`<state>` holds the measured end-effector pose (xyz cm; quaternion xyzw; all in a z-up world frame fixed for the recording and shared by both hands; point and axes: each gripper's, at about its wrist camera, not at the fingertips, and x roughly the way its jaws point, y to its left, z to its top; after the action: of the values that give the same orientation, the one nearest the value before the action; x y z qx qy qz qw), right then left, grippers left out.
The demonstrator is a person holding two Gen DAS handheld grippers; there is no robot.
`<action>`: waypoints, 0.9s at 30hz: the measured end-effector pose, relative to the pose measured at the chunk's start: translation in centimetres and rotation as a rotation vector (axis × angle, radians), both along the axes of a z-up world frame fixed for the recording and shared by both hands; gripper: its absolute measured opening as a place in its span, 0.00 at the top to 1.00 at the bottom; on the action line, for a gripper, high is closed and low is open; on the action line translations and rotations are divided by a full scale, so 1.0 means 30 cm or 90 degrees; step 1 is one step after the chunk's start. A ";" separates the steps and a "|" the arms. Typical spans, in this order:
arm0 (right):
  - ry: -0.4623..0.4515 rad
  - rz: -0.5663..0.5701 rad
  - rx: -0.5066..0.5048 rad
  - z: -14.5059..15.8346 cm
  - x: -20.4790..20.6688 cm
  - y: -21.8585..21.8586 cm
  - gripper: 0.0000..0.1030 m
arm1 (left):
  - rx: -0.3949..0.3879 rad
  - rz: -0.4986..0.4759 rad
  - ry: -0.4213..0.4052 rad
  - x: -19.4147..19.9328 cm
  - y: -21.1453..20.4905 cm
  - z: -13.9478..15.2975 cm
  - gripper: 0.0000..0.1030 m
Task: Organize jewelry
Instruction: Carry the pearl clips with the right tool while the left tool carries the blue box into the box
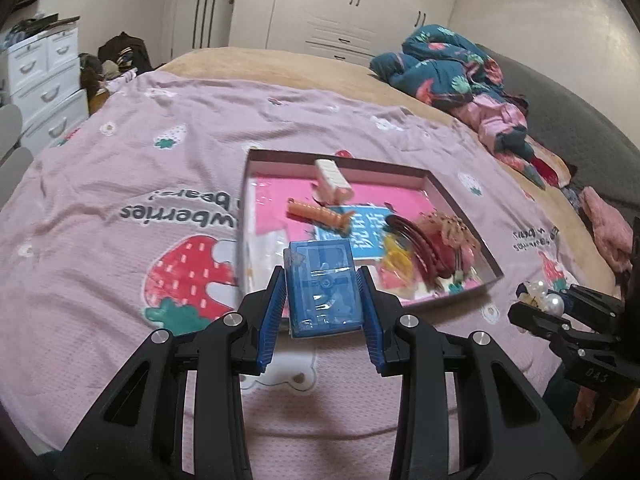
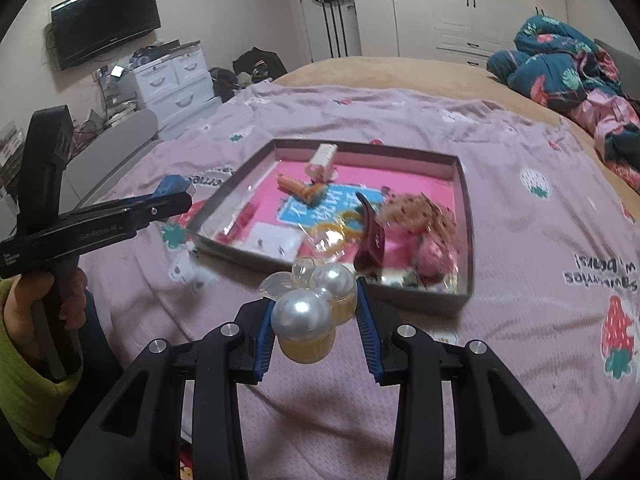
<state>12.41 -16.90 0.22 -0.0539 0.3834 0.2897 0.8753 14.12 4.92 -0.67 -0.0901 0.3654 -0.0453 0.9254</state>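
My left gripper [image 1: 322, 284] is shut on a small blue plastic box [image 1: 320, 286], held above the pink strawberry blanket just in front of the shallow tray [image 1: 460, 196]. My right gripper [image 2: 316, 312] is shut on a pearl hair clip [image 2: 310, 312] with two big white pearls and clear yellowish parts, near the tray's [image 2: 466, 200] front edge. The tray holds an orange clip [image 1: 320, 214], a dark red claw clip [image 2: 370, 236], a white comb-like piece [image 1: 332, 178], a blue card [image 2: 320, 208] and pink frilly items. The right gripper [image 1: 538, 306] with the pearls shows at the right edge of the left wrist view.
The blanket [image 1: 120, 208] covers a bed; a rumpled teal floral quilt [image 2: 568, 68] lies at the far right. White drawers [image 2: 172, 80] and a wall TV [image 2: 106, 16] stand on the left, wardrobes behind. A hand in a green sleeve [image 2: 24, 360] holds the left gripper [image 2: 176, 194].
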 end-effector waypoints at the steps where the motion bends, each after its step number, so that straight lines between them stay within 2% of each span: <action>1: -0.004 0.001 0.002 0.009 0.008 0.008 0.66 | 0.000 0.003 -0.002 0.000 0.008 0.003 0.73; 9: -0.024 -0.007 0.013 0.056 0.071 0.027 0.66 | -0.004 0.018 -0.009 0.008 0.051 0.023 0.73; 16: -0.033 -0.030 0.010 0.065 0.161 0.020 0.66 | 0.008 0.007 -0.003 0.075 0.030 0.032 0.73; 22: -0.007 -0.076 -0.007 -0.025 0.288 -0.003 0.66 | 0.020 -0.009 0.033 0.183 -0.015 -0.032 0.73; 27: 0.015 -0.098 -0.021 -0.108 0.340 -0.008 0.66 | 0.033 -0.022 0.065 0.243 -0.052 -0.105 0.73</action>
<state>22.62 -17.13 -3.02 -0.0354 0.4016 0.2153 0.8894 21.42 3.37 -3.82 -0.0619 0.4148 -0.0470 0.9066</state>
